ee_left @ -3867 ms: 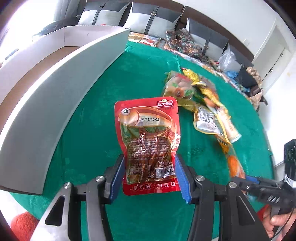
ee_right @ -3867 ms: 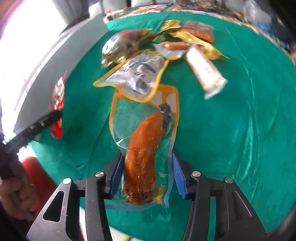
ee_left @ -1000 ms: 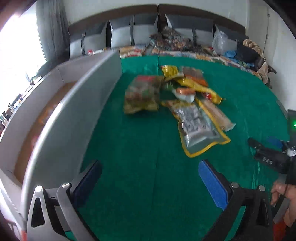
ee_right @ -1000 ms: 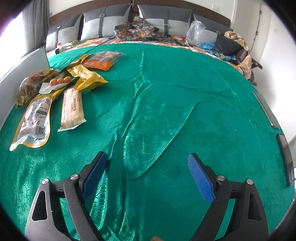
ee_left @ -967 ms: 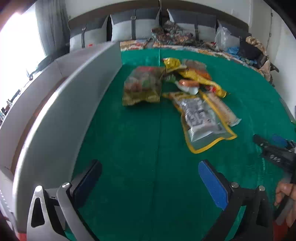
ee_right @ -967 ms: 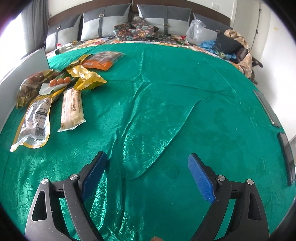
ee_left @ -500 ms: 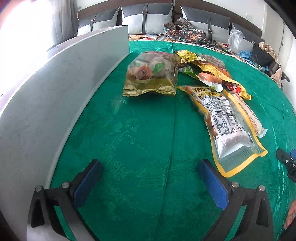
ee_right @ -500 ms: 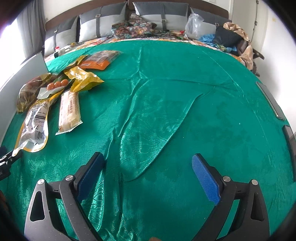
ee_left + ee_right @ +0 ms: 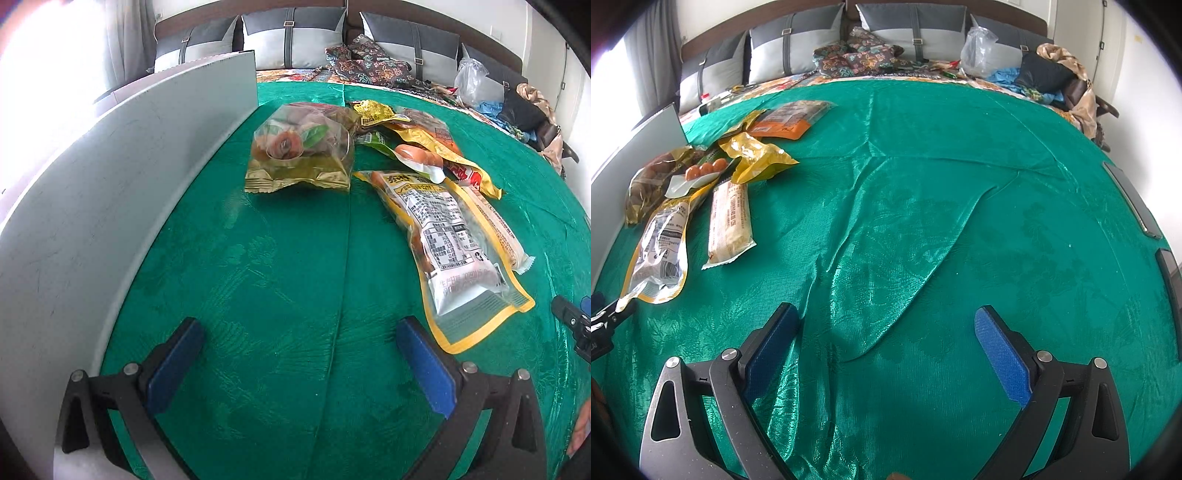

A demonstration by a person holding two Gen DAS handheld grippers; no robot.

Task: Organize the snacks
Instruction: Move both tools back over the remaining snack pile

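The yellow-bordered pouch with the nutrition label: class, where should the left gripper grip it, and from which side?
Grip the near bottom end of the yellow-bordered pouch, coming in low along the green cloth from the left gripper side. That flat sealed edge points toward the open jaws and lies free, while its far end sits among other packets.

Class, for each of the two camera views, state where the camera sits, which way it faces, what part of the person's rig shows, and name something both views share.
Left wrist: sits on the left tongs, low over the green cloth, facing the snack pile and grey box wall; its open blue pads show, with the right tongs' tip at the right edge.
Right wrist: sits on the right tongs, facing across the cloth toward the cushions; its open blue pads show.
Shared: the yellow-edged pouch.
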